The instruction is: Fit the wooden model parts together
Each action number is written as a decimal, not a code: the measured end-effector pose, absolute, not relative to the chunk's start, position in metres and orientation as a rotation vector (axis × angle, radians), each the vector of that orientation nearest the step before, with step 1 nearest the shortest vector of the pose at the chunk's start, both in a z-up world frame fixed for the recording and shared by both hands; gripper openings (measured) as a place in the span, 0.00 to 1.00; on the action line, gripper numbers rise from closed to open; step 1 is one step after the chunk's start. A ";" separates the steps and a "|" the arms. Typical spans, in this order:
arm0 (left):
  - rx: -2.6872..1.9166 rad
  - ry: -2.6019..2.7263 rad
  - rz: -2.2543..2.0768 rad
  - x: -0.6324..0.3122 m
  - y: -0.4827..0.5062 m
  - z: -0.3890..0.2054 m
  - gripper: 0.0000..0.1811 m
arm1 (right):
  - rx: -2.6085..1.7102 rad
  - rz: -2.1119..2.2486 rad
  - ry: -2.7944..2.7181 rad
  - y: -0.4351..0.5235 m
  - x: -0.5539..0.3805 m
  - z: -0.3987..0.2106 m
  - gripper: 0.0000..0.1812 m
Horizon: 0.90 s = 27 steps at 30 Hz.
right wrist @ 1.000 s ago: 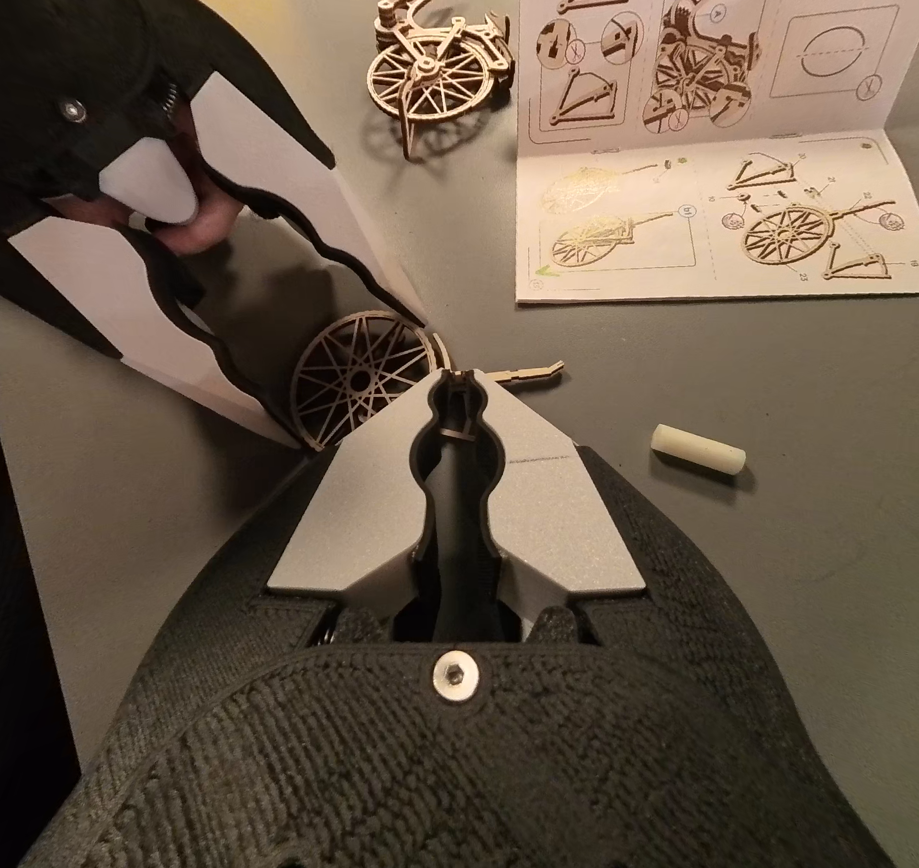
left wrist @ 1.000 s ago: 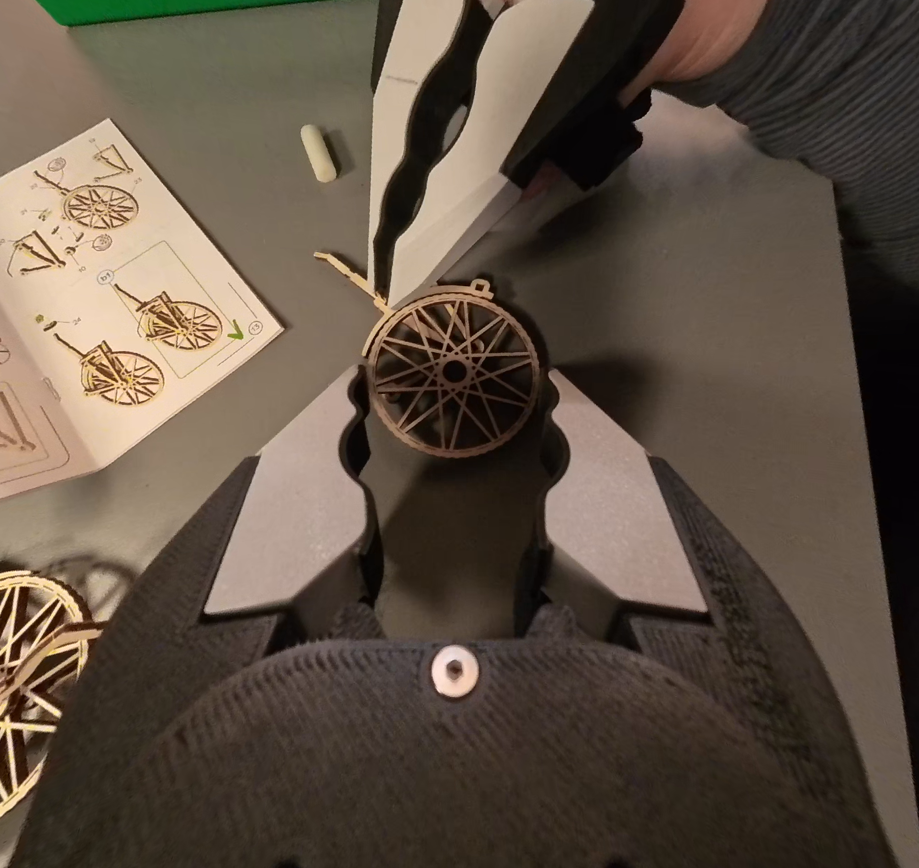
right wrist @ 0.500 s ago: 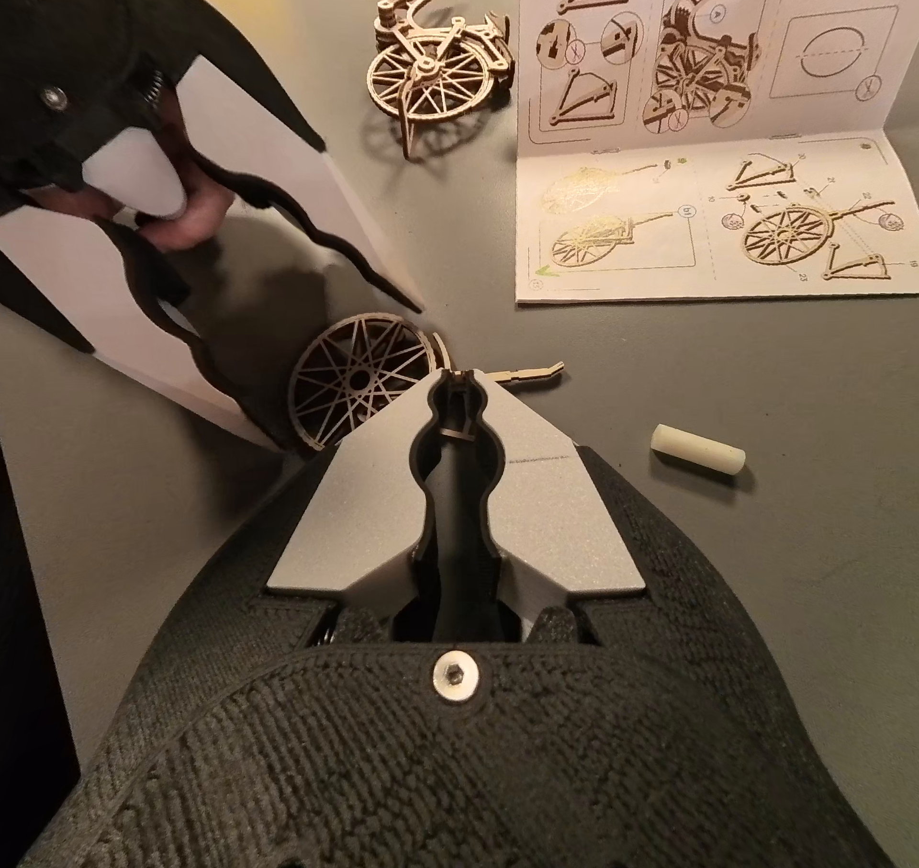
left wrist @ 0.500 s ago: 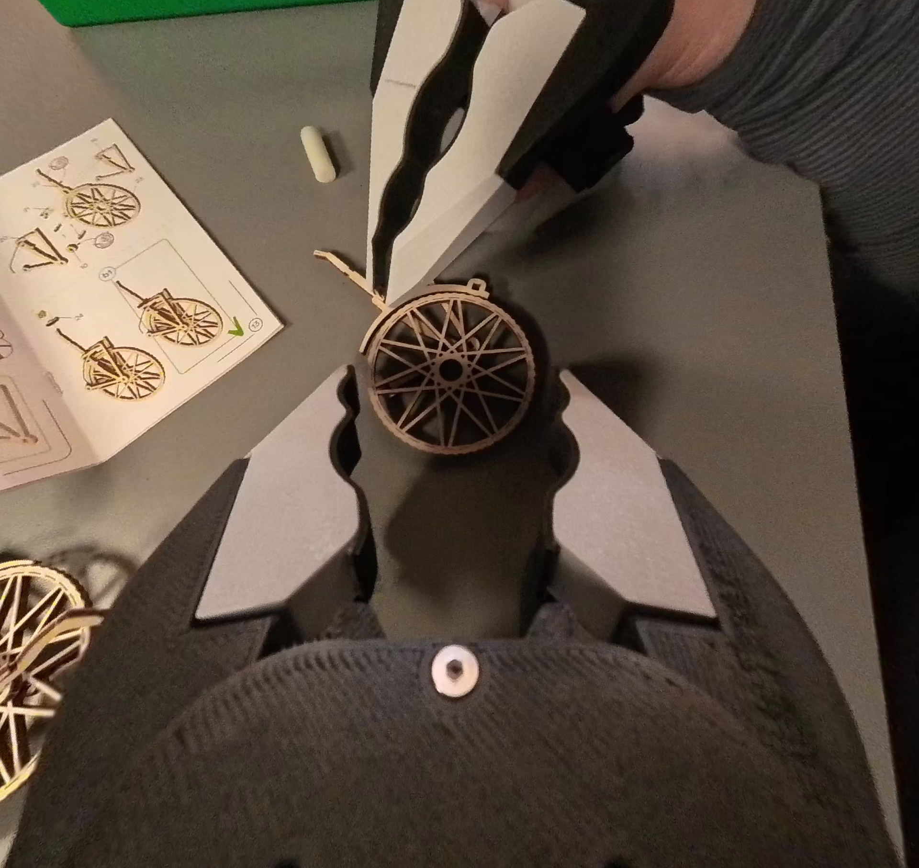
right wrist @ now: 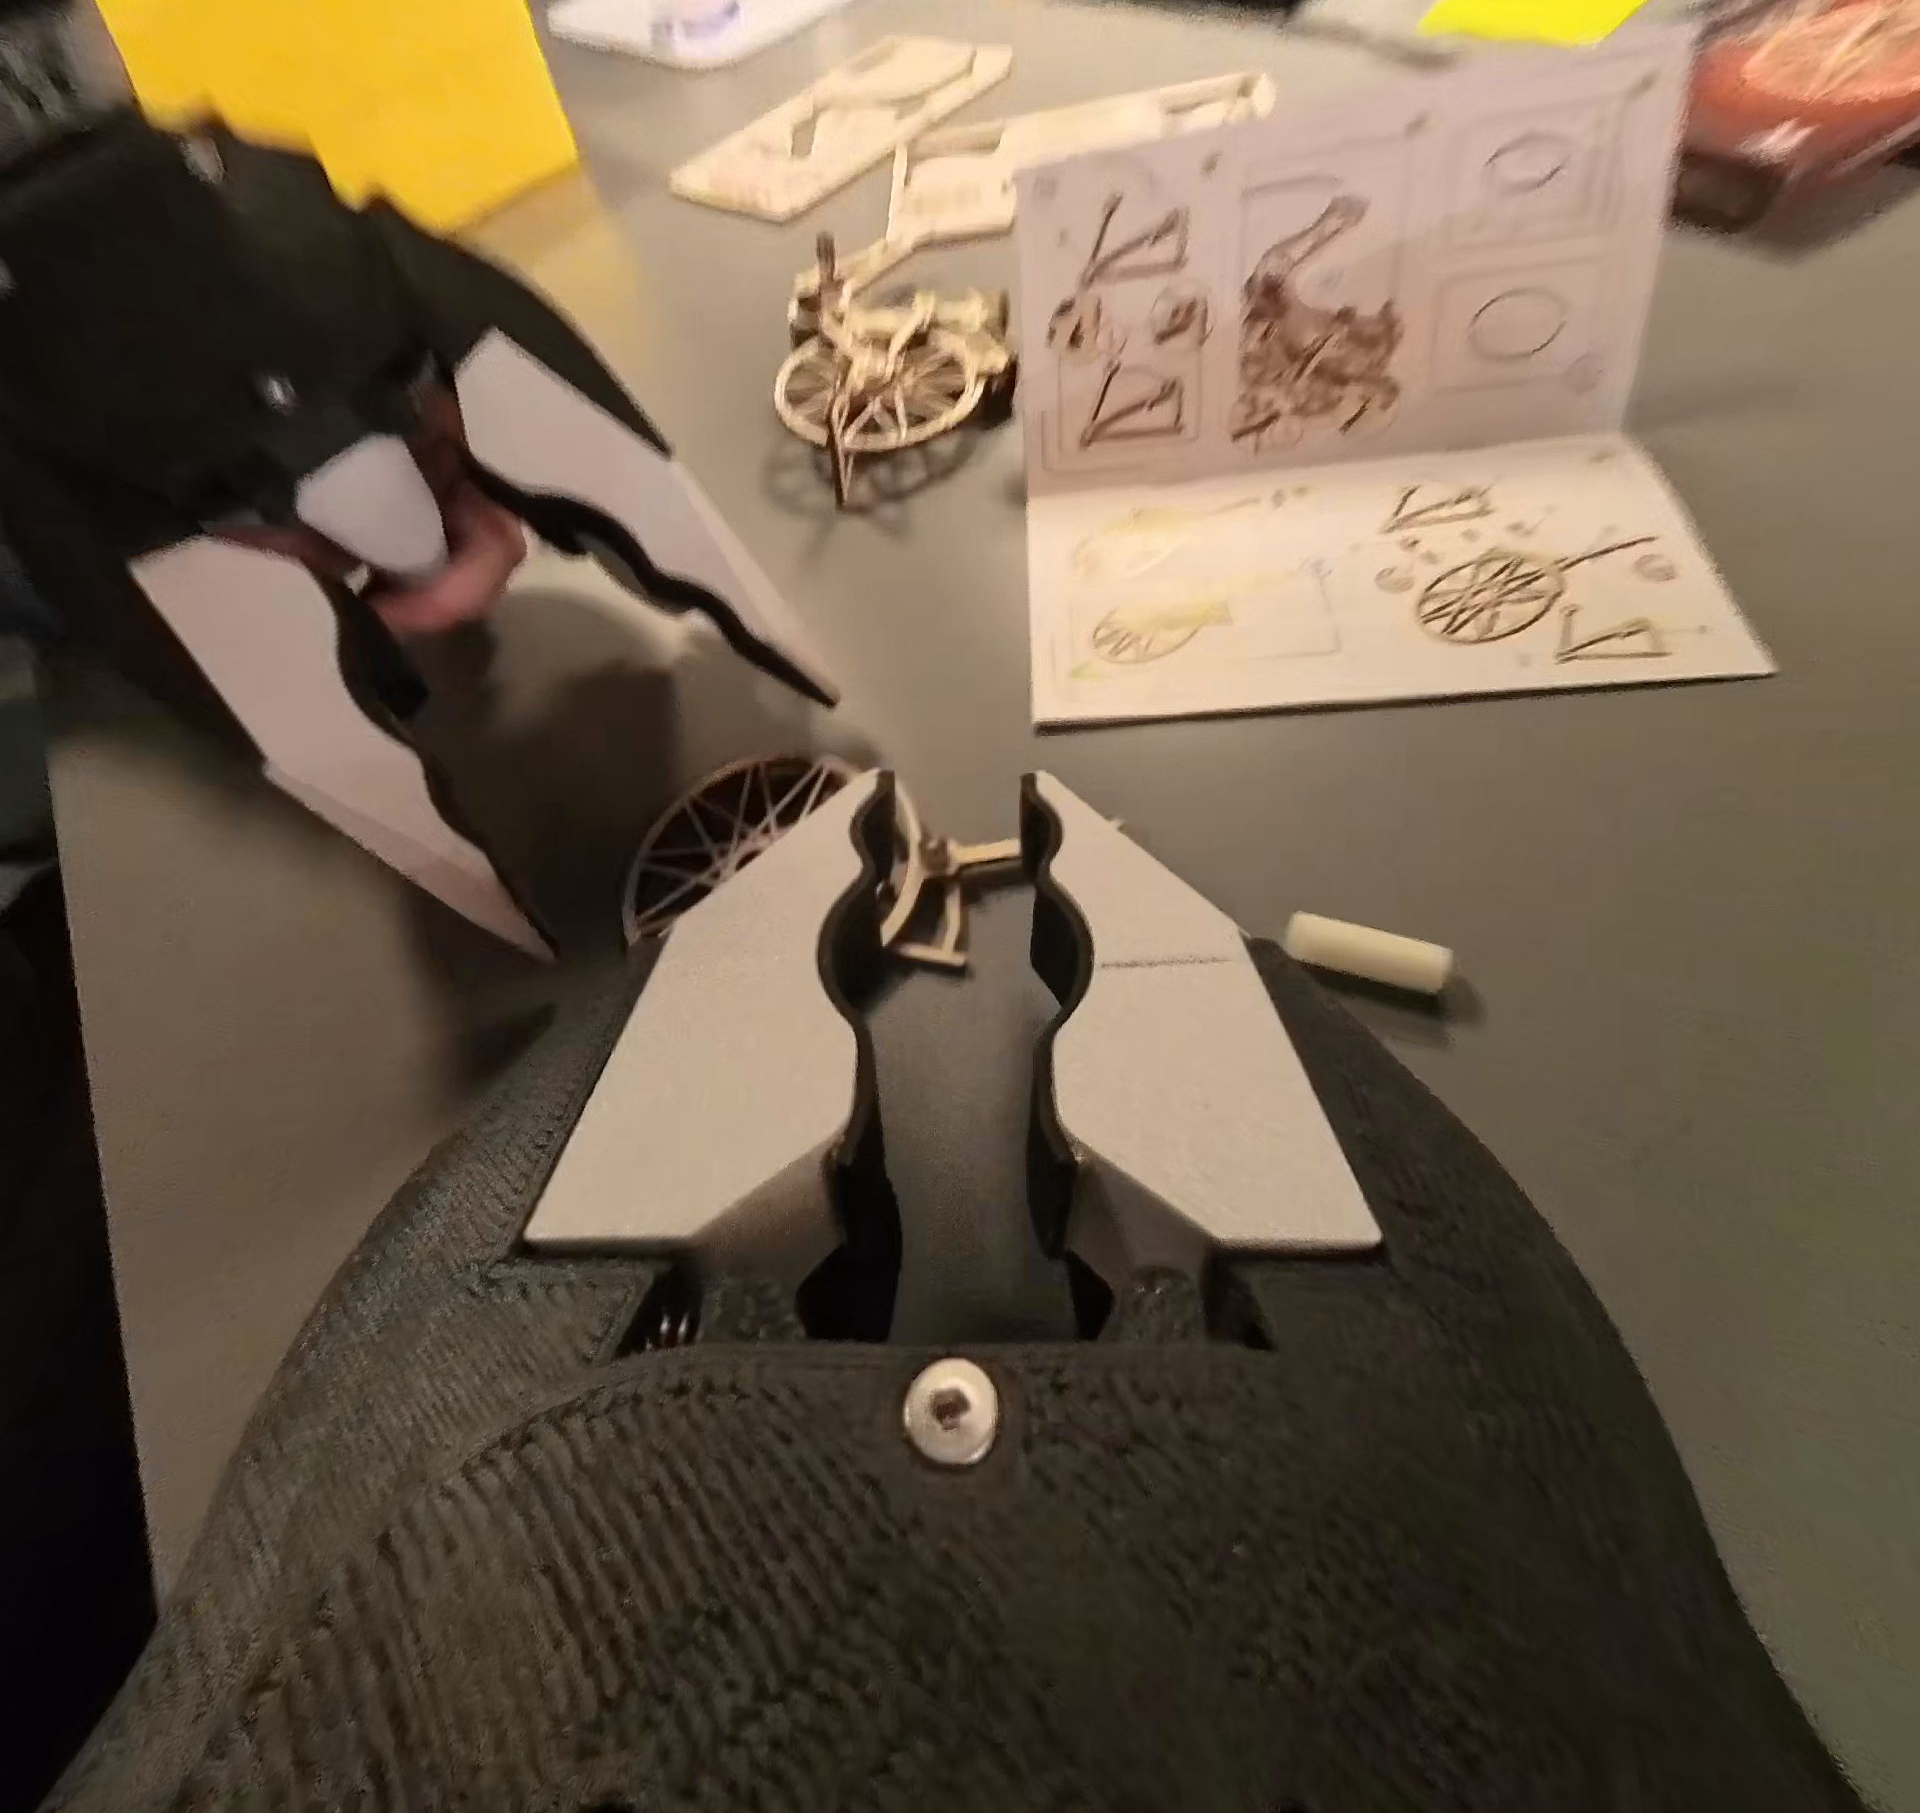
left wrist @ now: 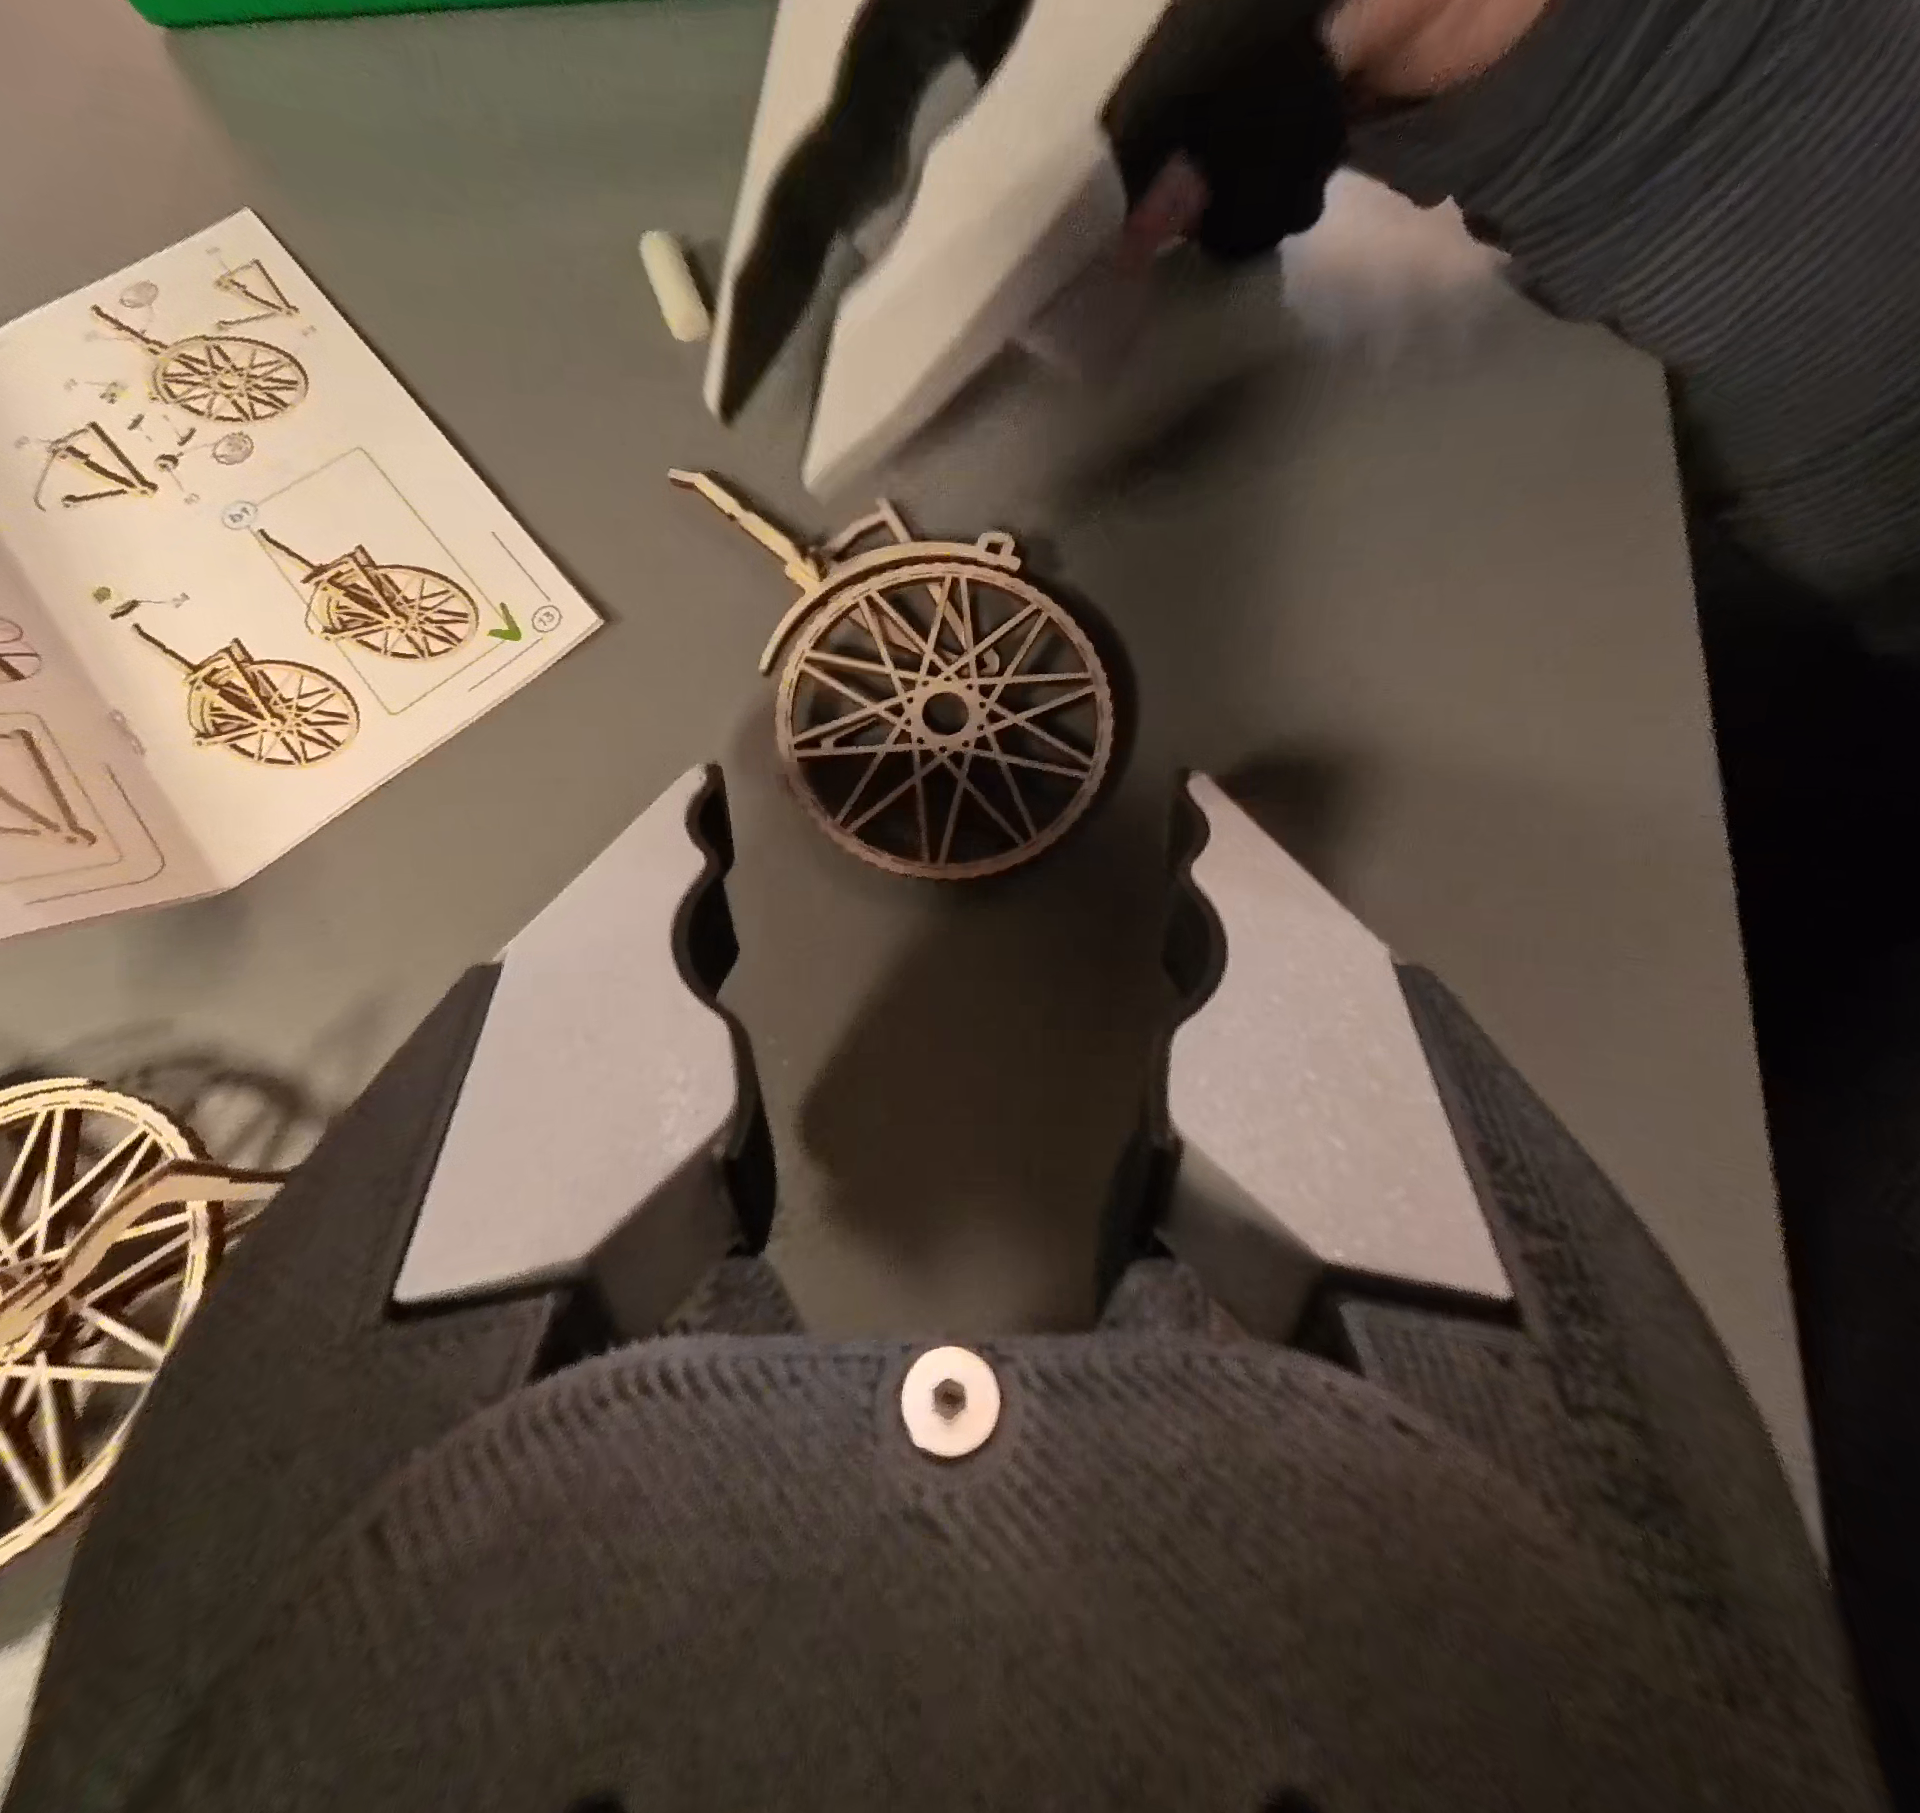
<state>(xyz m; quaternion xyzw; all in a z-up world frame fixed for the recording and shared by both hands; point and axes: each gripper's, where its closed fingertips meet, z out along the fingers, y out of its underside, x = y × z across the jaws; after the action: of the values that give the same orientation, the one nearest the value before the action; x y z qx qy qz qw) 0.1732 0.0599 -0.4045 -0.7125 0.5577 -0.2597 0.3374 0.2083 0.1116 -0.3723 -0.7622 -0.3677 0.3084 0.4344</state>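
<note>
The wooden wheel assembly (left wrist: 940, 714) lies flat on the grey table (left wrist: 1351, 828), just beyond the left gripper (left wrist: 945, 807), whose fingers are spread wide and hold nothing. The right gripper (right wrist: 956, 797) is released too, its fingers parted above the assembly's thin arm (left wrist: 743, 522). A cream peg (right wrist: 1369, 963) lies near on the right, an open instruction sheet (right wrist: 1351, 537) beyond it, and a partly built model (right wrist: 883, 371), somewhat blurred, farther off. A yellow box (right wrist: 332, 49) stands far left.

Pale wooden wheel (left wrist: 940, 714), matt table (left wrist: 416, 205)
</note>
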 end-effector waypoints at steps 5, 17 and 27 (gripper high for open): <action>-1.847 1.475 -0.640 0.174 0.059 -0.410 0.46 | -1.783 0.545 -0.791 0.137 0.231 -0.355 0.09; -1.831 1.484 -0.650 0.173 0.059 -0.410 0.44 | -1.609 -0.078 -1.306 0.136 0.227 -0.398 0.00; -1.856 1.477 -0.674 0.168 0.062 -0.411 0.44 | -1.484 -0.060 -1.151 0.141 0.235 -0.368 0.00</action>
<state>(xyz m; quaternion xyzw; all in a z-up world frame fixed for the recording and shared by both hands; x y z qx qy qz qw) 0.1679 0.0621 -0.4111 -0.7102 0.5650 -0.2578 0.3316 0.2347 0.1414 -0.3681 -0.6374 -0.4945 -0.0258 0.5903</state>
